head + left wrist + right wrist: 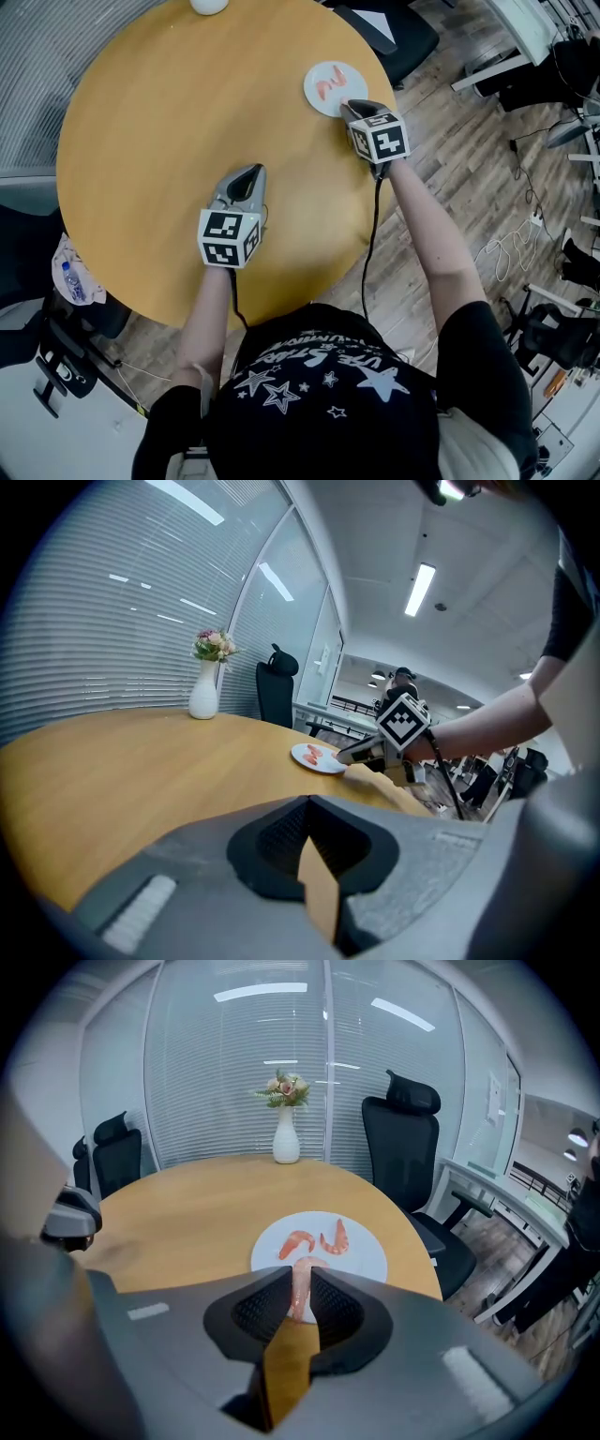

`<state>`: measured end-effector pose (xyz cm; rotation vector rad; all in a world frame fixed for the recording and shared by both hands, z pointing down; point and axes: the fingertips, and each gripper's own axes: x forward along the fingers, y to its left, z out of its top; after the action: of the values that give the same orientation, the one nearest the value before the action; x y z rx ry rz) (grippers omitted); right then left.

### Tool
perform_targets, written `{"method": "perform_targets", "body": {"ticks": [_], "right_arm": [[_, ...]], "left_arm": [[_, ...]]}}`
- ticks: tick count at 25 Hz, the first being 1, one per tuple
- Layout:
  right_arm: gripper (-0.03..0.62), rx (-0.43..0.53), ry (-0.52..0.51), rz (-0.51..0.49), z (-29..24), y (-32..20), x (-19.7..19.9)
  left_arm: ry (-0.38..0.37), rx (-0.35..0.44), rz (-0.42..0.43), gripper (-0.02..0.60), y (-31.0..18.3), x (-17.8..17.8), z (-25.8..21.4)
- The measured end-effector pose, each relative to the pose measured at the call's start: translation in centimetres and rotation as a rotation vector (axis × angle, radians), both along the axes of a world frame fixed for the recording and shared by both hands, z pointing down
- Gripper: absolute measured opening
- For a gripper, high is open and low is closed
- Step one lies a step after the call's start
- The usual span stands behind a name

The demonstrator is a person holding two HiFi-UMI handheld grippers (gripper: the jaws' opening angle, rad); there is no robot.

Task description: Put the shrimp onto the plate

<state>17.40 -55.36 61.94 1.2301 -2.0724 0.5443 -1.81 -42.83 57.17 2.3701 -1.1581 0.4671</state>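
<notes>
Right gripper jaws pinching shrimp, half hidden, over plate, left gripper jaws pressed together

Head view looks steeply down; all views share the plate.

Nothing legible anywhere. White lettering across the black shirt at six o'clock, upside down and too blurred to read (only printed stars clear).
</notes>
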Motion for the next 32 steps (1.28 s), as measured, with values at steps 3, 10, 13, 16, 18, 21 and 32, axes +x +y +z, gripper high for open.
{"method": "perform_targets", "body": {"ticks": [3,10,13,16,18,21,32], "right_arm": [[0.065,-0.002,0.012,-0.010,0.4,-0.9,-0.2],[0.066,-0.026,0.059,-0.019,1.9,-1.9,-0.5],[0.066,-0.031,0.062,-0.017,2.3,-2.1,-0.5],[0.066,-0.034,0.073,-0.019,2.6,-2.4,-0.6],[0.065,-0.035,0.076,-0.009,2.6,-2.6,-0.4],[0.066,-0.046,0.057,0.014,2.7,-2.7,-0.3],[0.078,0.005,0.086,0.030,2.2,-2.6,0.1]], "left_arm": [[-0.001,-0.009,-0.004,0.002,-0.2,0.1,0.5],[-0.005,-0.021,-0.005,0.002,-0.4,-0.1,1.5],[-0.002,-0.024,-0.005,0.002,-0.4,-0.1,1.6],[-0.003,-0.024,-0.001,0.002,-0.5,-0.2,1.7],[0.000,-0.026,-0.003,0.002,-0.6,-0.3,1.7],[0.004,-0.028,-0.007,0.002,-0.5,-0.4,1.7],[0.017,-0.030,-0.015,0.002,-0.4,-0.4,1.5]]}}
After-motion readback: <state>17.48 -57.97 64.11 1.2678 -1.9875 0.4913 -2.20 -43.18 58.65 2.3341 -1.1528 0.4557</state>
